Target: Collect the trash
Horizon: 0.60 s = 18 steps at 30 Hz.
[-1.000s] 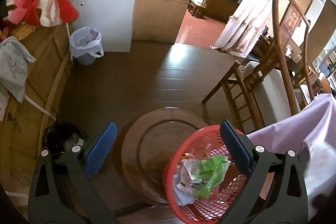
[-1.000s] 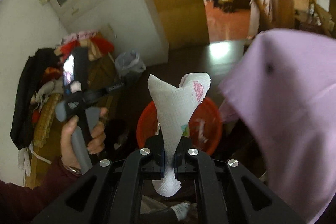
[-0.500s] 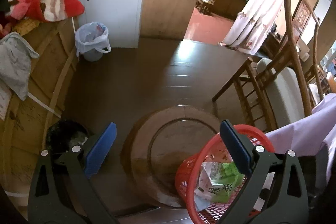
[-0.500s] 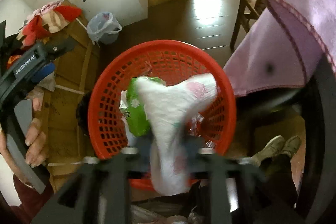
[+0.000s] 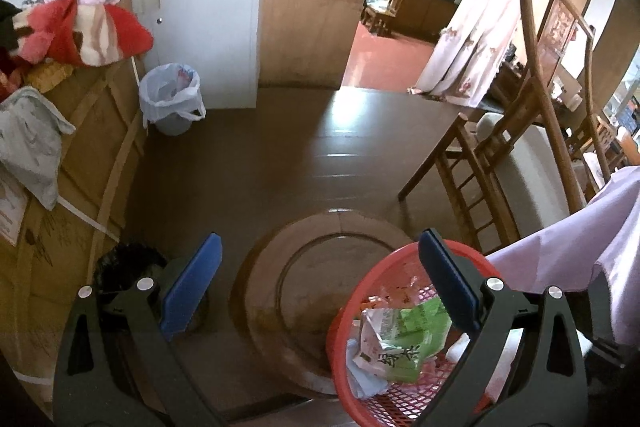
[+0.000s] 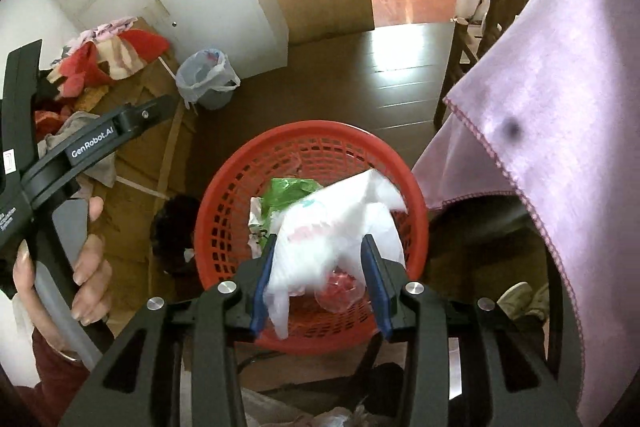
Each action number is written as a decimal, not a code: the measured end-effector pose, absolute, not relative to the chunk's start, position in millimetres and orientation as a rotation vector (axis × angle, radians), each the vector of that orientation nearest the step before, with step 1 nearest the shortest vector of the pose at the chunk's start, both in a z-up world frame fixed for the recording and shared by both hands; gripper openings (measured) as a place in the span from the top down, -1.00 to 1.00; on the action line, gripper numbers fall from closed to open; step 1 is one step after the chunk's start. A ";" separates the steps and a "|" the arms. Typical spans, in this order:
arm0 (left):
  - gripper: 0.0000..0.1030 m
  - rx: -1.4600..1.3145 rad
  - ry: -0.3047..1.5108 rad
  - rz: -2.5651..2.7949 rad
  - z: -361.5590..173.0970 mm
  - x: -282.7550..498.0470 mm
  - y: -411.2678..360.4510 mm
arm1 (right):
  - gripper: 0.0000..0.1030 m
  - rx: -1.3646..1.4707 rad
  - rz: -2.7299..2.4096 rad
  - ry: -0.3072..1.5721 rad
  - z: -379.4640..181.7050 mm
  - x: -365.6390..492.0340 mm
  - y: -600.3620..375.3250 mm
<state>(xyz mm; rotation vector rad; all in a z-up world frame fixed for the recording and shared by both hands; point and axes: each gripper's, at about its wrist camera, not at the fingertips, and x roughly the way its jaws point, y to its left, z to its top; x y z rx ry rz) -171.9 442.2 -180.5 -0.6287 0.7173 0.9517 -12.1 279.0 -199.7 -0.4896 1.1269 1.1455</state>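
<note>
Right gripper [image 6: 320,277] points down over the red basket [image 6: 224,211], jaws parted to a moderate gap; white paper towel [image 6: 340,223] sits between the blue pads [image 6: 262,281], blurred, looks loose rather than pinched, its upper end over the basket's inside; green wrapper [image 6: 290,191] lies in the basket under it; lilac cloth [image 6: 560,99] hangs just right of the basket rim. Left gripper [image 5: 316,283] spread wide, nothing between the pads; its right pad overlaps the basket rim in view, contact unclear; basket stands partly on a round wooden disc [image 5: 320,267] on the dark floor; lined bin [image 5: 170,103] well apart by the white cabinet; person's left hand [image 6: 86,267] wraps the left gripper's handle.
</note>
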 end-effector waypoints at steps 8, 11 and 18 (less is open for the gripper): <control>-0.85 -0.602 0.693 0.944 -163.9 -168.9 432.9 | 0.06 -0.440 1.154 1.062 -169.3 -12.3 267.2; -0.85 -0.580 0.684 0.941 -155.9 -166.6 425.6 | 0.06 -0.434 1.163 1.021 -150.5 -13.1 260.0; -0.85 -0.505 0.665 0.927 -127.9 -158.4 403.6 | 0.06 -0.433 1.182 0.926 -107.2 -15.5 242.0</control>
